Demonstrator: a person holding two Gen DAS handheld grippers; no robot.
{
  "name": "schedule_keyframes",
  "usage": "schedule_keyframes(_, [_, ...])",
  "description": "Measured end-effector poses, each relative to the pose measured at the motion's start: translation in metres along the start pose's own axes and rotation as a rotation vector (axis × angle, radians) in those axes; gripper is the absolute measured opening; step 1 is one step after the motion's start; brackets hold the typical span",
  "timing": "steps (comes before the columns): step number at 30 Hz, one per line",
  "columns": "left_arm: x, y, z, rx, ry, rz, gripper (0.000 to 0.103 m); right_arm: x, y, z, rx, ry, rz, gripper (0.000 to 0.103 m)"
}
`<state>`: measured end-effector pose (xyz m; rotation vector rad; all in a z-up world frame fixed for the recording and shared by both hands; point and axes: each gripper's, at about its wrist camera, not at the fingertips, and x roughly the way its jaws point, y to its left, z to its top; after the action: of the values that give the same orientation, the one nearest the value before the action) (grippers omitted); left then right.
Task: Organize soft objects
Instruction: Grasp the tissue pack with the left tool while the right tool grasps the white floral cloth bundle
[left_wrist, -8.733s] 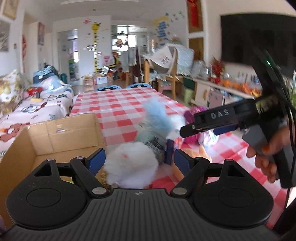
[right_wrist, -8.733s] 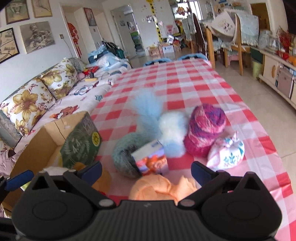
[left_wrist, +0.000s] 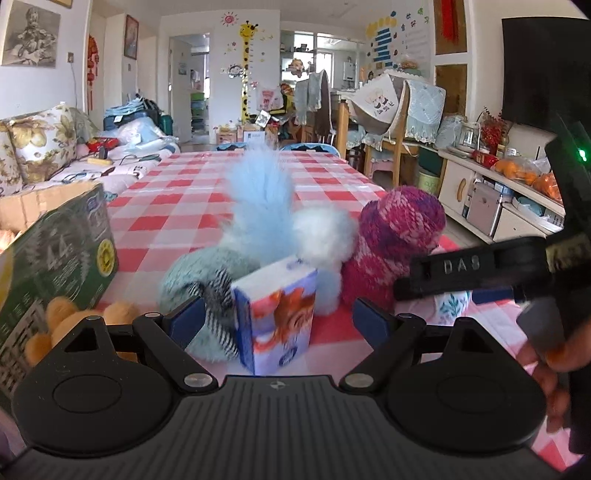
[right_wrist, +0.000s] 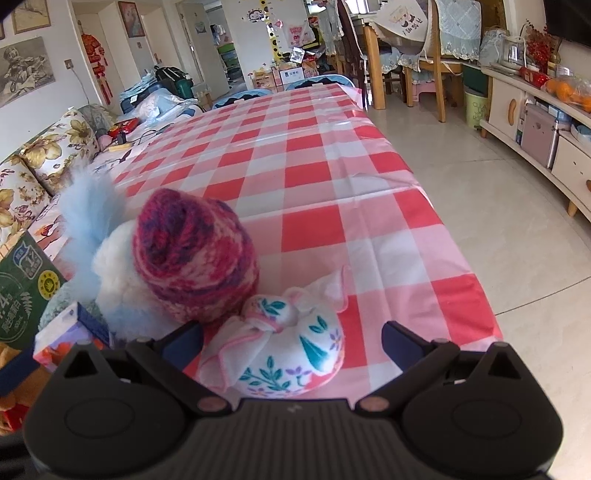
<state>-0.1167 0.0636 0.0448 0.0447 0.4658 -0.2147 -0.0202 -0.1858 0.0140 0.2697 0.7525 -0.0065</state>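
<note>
Left gripper (left_wrist: 277, 316) is sitting with jaws spread wide, tissue pack (left_wrist: 277, 317) standing between the fingers, no visible contact. Right gripper (right_wrist: 291, 336) is likewise gaping, straddling the floral cloth bundle (right_wrist: 291, 350). Pink knit hat (right_wrist: 195, 258) is lying at 11 o'clock of the bundle, touching it, on the checkered table (right_wrist: 314, 155).

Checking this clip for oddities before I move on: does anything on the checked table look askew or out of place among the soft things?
Yes: the tissue pack stands tilted on edge, leaning against the teal fluffy item, a boxy shape among plush and knitted pieces. Nothing looks spilled or damaged.
</note>
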Motion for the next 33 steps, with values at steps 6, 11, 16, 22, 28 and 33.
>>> schedule_keyframes(6, [0.007,-0.001,0.003,0.042,-0.032,-0.015,0.096,0.008,-0.005,-0.003,-0.004,0.012,-0.002,0.102])
schedule_keyframes(11, [0.015,0.001,0.001,0.030,-0.003,-0.010,0.082,0.009,-0.005,-0.006,-0.025,-0.011,0.012,0.102])
schedule_keyframes(16, [0.013,0.000,0.003,0.040,-0.013,0.001,0.060,0.008,-0.002,-0.007,-0.034,-0.015,0.022,0.096])
schedule_keyframes(22, [0.009,-0.002,0.004,0.035,0.001,-0.011,0.057,0.008,0.005,-0.003,-0.057,-0.003,0.042,0.072])
schedule_keyframes(28, [0.002,-0.002,0.003,0.016,0.025,-0.008,0.055,0.006,0.010,-0.003,-0.081,0.015,0.032,0.071])
schedule_keyframes(33, [-0.005,0.001,0.003,-0.008,0.045,0.002,0.055,0.001,0.014,-0.003,-0.106,0.026,0.021,0.071])
